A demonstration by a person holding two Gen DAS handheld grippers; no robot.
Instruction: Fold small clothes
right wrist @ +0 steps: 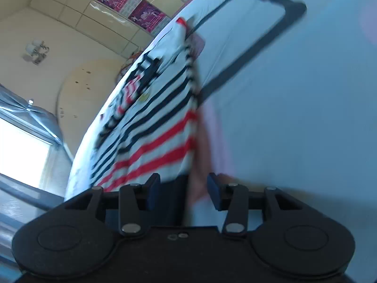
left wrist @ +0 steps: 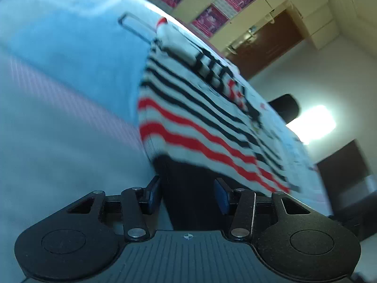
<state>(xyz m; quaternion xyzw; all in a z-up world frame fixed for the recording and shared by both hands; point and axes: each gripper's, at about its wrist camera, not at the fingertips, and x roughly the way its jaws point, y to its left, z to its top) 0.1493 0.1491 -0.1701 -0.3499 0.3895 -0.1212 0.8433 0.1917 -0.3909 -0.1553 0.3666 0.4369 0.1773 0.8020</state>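
A small striped garment (left wrist: 200, 122), white with black and red stripes and a dark hem band, lies flat on a pale blue table cover (left wrist: 59, 59). My left gripper (left wrist: 188, 195) is open, its jaws on either side of the dark hem at the garment's near left corner. In the right wrist view the same garment (right wrist: 153, 118) shows. My right gripper (right wrist: 183, 193) is open, with the dark hem at the near right corner between its jaws. Both views are tilted and blurred.
A dark outlined rectangle (right wrist: 254, 37) is marked on the cover beside the garment, also in the left wrist view (left wrist: 134, 26). Beyond the table edge are a tiled wall with pink posters (left wrist: 212, 18), a brown door (left wrist: 266, 44) and a bright window (right wrist: 21, 146).
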